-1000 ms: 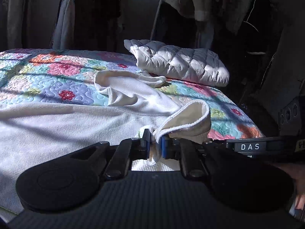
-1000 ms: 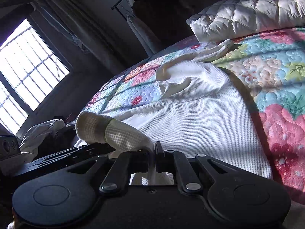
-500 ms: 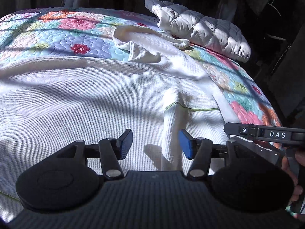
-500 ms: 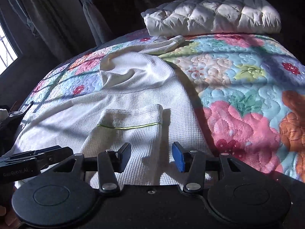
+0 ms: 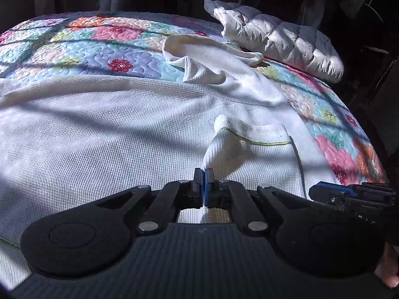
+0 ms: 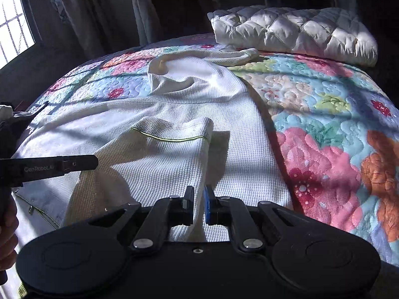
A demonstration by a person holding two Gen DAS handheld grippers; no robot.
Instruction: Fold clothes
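A white waffle-knit garment (image 5: pixel 99 124) (image 6: pixel 224 114) lies spread on the bed. Its sleeve (image 5: pixel 249 154) (image 6: pixel 162 154), with a green stitch line at the cuff, is folded over the body. My left gripper (image 5: pixel 203 182) is shut on the sleeve's left edge, with a ridge of fabric pinched between the pads. In the right wrist view the left gripper (image 6: pixel 57 167) enters from the left. My right gripper (image 6: pixel 198 199) is closing on the sleeve's right edge, and fabric fills the gap between its jaws. The right gripper (image 5: pixel 349 194) also shows at the far right.
A floral quilt (image 5: pixel 74 39) (image 6: pixel 324 124) covers the bed. A white quilted pillow (image 5: pixel 279 37) (image 6: pixel 294 32) lies at the far end, touching the garment's collar. A barred window (image 6: pixel 15 25) and curtains stand on the left. A hand (image 6: pixel 7 224) holds the left gripper.
A second ago both grippers held the raised cuff. They then opened with the sleeve laid flat on the body. Now both have closed on the sleeve's side edges.
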